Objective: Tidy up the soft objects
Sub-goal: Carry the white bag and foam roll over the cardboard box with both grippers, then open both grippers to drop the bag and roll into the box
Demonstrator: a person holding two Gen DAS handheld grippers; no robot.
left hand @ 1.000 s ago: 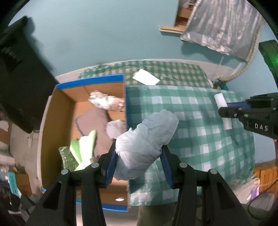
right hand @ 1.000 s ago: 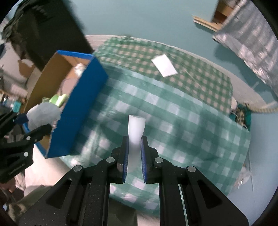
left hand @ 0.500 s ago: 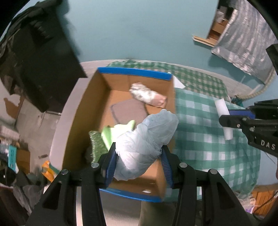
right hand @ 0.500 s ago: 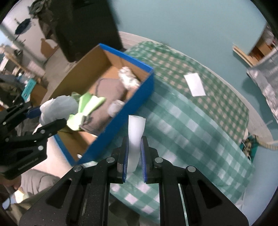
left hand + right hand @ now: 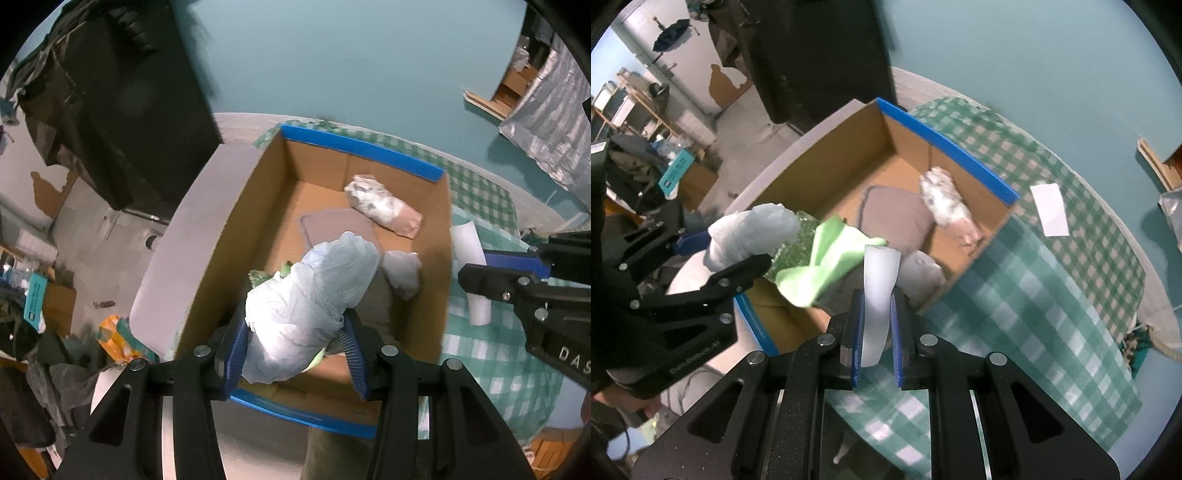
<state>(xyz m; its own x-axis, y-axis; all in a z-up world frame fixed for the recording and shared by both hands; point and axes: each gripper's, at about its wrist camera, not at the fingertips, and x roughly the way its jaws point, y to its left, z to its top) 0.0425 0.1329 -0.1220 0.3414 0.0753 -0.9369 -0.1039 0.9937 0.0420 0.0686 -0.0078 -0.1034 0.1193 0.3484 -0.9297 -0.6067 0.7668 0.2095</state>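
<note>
So we've got the left gripper (image 5: 295, 343) squeezing a pale plastic bundle (image 5: 310, 310) over the cardboard box (image 5: 240, 236), right gripper (image 5: 876, 332) clamped on a white strip (image 5: 879, 295).

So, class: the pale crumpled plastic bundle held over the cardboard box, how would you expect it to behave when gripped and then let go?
The plastic bundle probably squashes easily: it bulges and creases between the left gripper jaws. It looks light for its bulk, being thin wrinkled film. Released, it would likely drop softly into the cardboard box and not roll far.
</note>
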